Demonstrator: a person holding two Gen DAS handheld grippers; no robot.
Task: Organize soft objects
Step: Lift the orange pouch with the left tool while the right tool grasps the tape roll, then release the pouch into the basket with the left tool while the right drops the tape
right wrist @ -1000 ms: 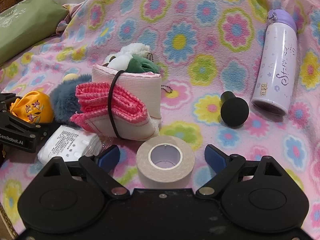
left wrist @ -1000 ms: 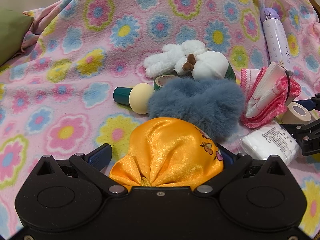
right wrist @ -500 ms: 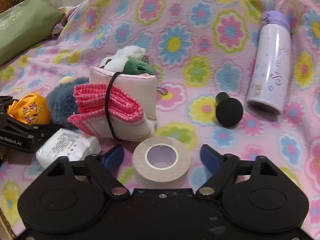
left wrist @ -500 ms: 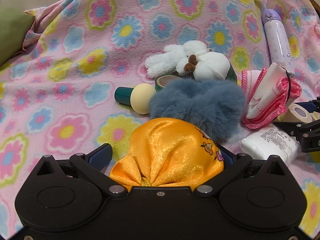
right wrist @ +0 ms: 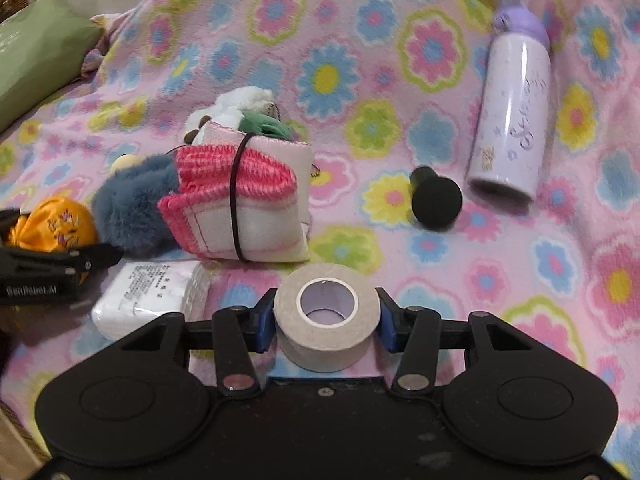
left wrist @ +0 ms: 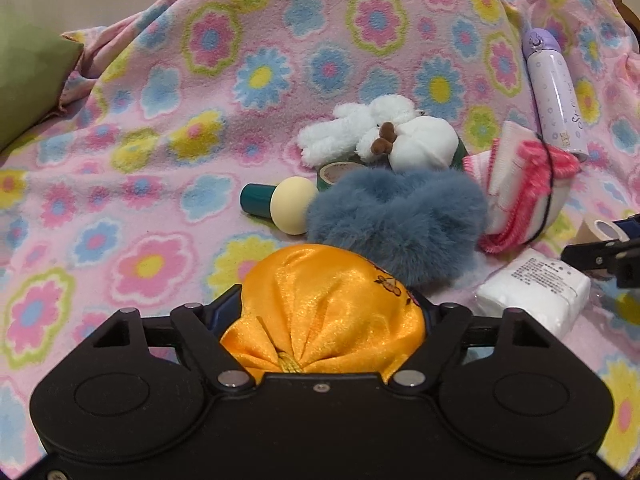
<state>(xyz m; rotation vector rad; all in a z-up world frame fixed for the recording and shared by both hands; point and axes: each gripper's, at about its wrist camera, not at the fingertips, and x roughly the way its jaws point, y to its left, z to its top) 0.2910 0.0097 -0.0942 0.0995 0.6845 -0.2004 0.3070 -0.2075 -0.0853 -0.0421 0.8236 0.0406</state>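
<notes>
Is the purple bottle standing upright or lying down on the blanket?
Lying down. The purple bottle rests on its side on the flowered blanket, cap end pointing away from the camera and its flat base facing the black sponge applicator.

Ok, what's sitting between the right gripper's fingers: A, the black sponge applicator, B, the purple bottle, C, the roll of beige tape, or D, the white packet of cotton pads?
C: the right gripper has its blue finger pads against both sides of the roll of beige tape, while the purple bottle, black sponge applicator and white packet lie apart on the blanket.
</notes>
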